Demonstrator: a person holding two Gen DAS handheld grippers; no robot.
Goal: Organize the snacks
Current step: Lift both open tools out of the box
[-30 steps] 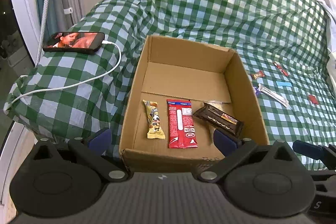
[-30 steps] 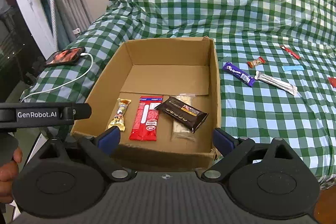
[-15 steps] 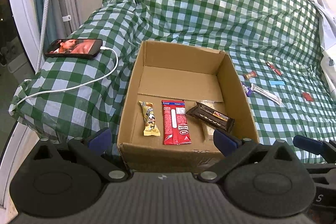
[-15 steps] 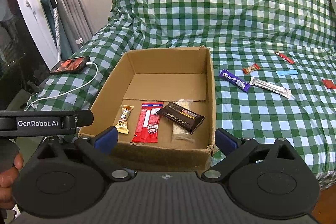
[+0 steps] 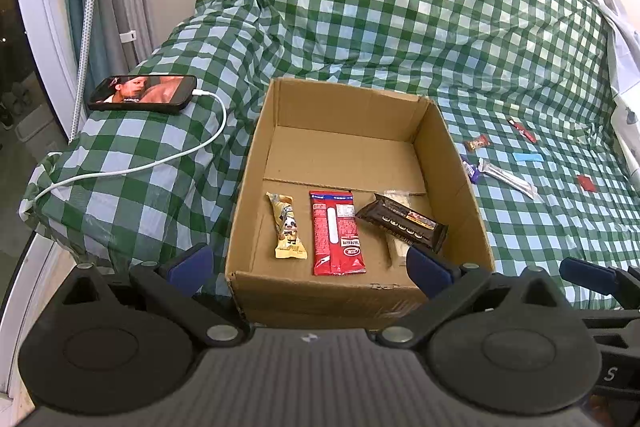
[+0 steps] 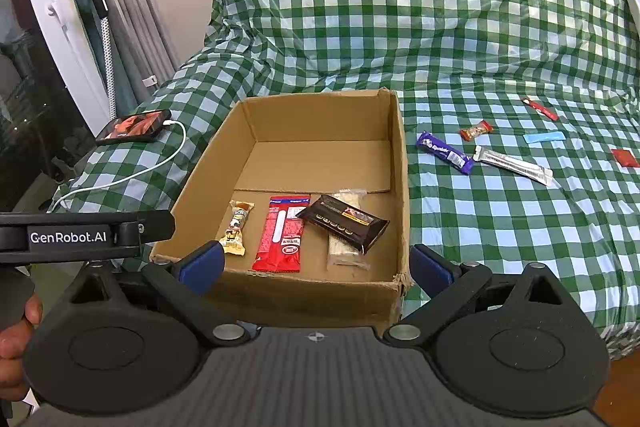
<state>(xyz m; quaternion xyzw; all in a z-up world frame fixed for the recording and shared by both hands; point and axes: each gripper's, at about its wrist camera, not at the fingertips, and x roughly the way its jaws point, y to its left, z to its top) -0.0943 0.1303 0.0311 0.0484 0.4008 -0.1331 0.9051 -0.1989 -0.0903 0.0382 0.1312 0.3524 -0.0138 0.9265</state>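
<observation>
An open cardboard box [image 5: 348, 111] [image 6: 403, 163] rests on the green checked bedcover. Inside lie a yellow bar [image 5: 287, 227] [image 6: 238, 229], a red pack [image 5: 336, 227] [image 6: 282, 233], a dark chocolate bar [image 5: 402, 223] [image 6: 344, 221] and a pale bar [image 6: 346, 247] under it. To the box's right the cover carries a purple bar [image 6: 444, 151], a silver stick [image 6: 514, 165] [image 5: 508, 178], a small brown candy [image 6: 476, 130] and other small packets. My left gripper [image 5: 308, 265] and right gripper [image 6: 316, 265] both hang open and empty just before the box's near wall.
A phone [image 5: 142, 99] [image 6: 134, 127] on a white cable [image 5: 132, 167] lies on the cover left of the box. Curtains and a white frame stand at the far left. A hand [image 6: 16, 343] grips the left tool's handle.
Both grippers have pulled back and risen from the box, so more of the bed shows. The snacks have stayed in place.
</observation>
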